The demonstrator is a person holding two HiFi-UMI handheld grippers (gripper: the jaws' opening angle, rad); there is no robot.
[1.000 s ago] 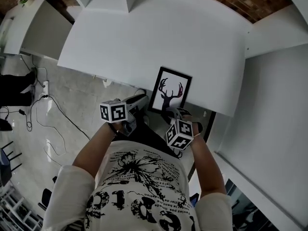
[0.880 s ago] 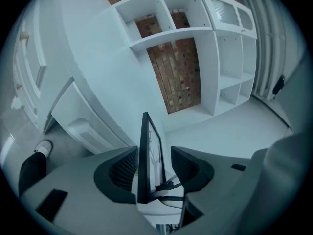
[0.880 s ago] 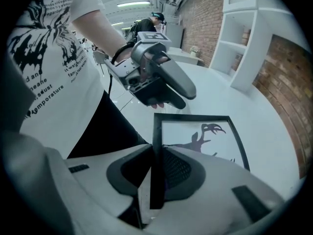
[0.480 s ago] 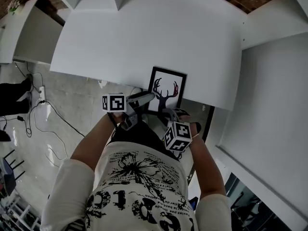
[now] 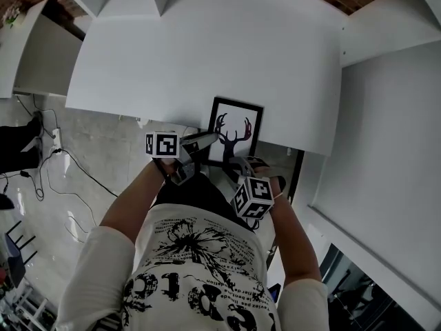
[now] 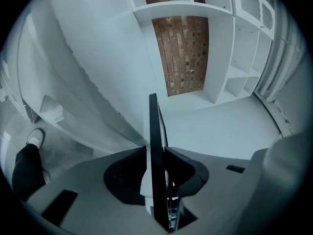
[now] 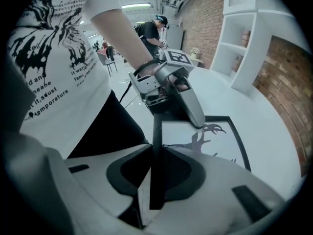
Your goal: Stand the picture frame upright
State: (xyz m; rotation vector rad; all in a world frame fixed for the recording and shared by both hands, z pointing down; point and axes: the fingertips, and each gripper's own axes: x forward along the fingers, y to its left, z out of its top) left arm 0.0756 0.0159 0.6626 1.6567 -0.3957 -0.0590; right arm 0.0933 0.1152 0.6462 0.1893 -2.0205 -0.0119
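Looking down, I see the picture frame (image 5: 235,131) with its antler print at the near edge of the white tabletop (image 5: 207,54). My left tongs (image 5: 207,138) are closing on its left edge; my right tongs (image 5: 239,163) meet its bottom edge.

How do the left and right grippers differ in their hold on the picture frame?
Left gripper takes the picture frame by its left side, right gripper by its near edge. Left jaws are closing on the edge; right jaws stand clamped. Both have its black edge between their jaws.
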